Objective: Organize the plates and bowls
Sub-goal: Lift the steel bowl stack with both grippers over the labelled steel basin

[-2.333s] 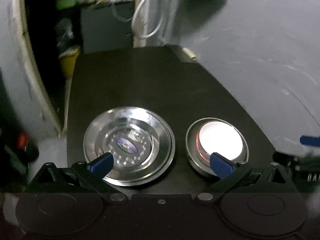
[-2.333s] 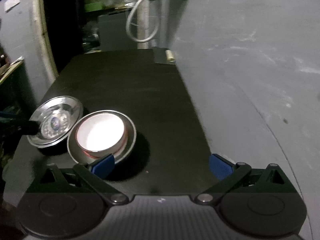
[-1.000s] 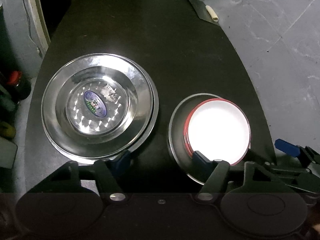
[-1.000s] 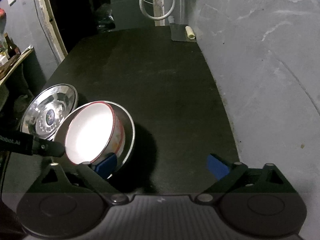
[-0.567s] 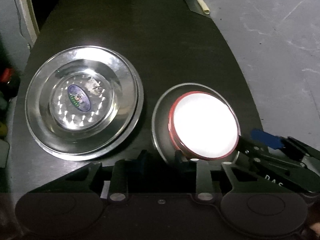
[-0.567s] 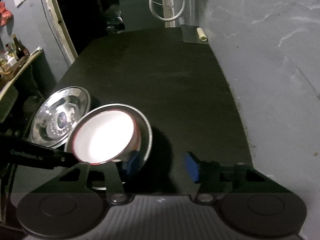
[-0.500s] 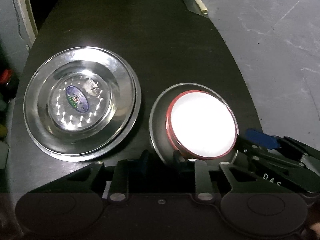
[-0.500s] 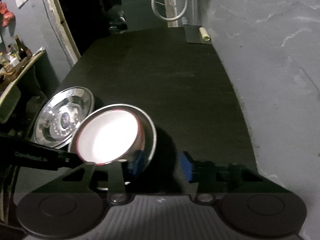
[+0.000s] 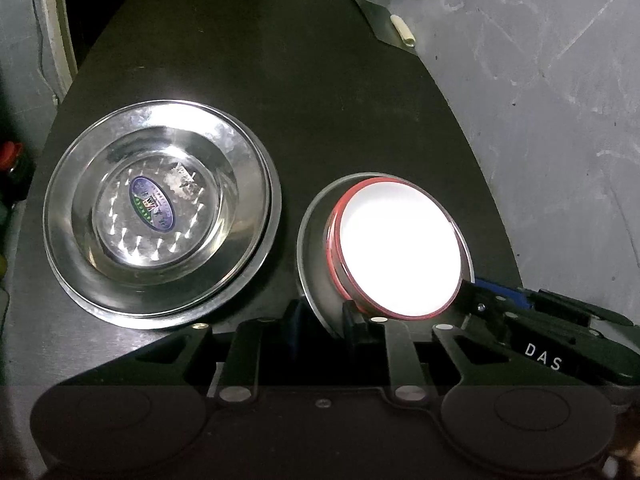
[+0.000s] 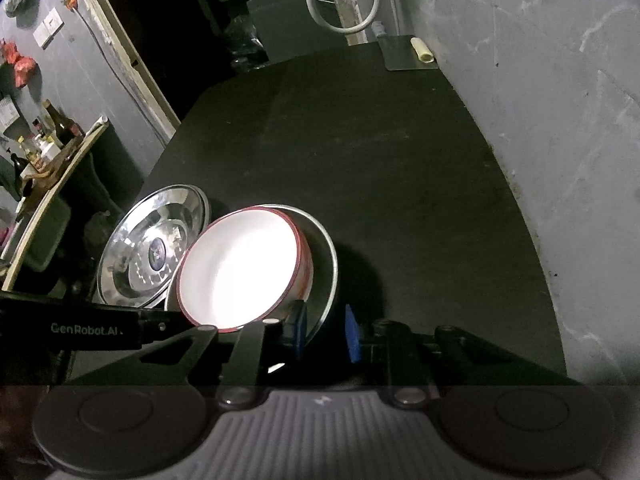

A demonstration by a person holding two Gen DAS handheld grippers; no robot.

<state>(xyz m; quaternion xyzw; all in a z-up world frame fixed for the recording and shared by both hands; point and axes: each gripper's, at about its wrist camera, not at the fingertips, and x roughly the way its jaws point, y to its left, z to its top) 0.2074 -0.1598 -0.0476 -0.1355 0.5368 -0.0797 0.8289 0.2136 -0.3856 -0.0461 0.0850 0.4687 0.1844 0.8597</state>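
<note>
Both your grippers clamp the steel plate's (image 9: pixel 316 240) near rim, left gripper (image 9: pixel 320 318), right gripper (image 10: pixel 325 330), red-rimmed bowl (image 9: pixel 398 250) inside.

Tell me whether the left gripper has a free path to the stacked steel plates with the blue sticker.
Probably not yet: the left gripper is shut on the steel bowl holding the red-rimmed white bowl. The stacked steel plates lie uncovered alongside.

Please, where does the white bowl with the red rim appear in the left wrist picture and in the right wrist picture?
Left wrist: the white bowl is right of centre, inside a steel bowl.
Right wrist: the white bowl is lower left of centre, inside the same steel bowl.
Shared landmark: the stacked steel plates lie just left of it in both views.
</note>
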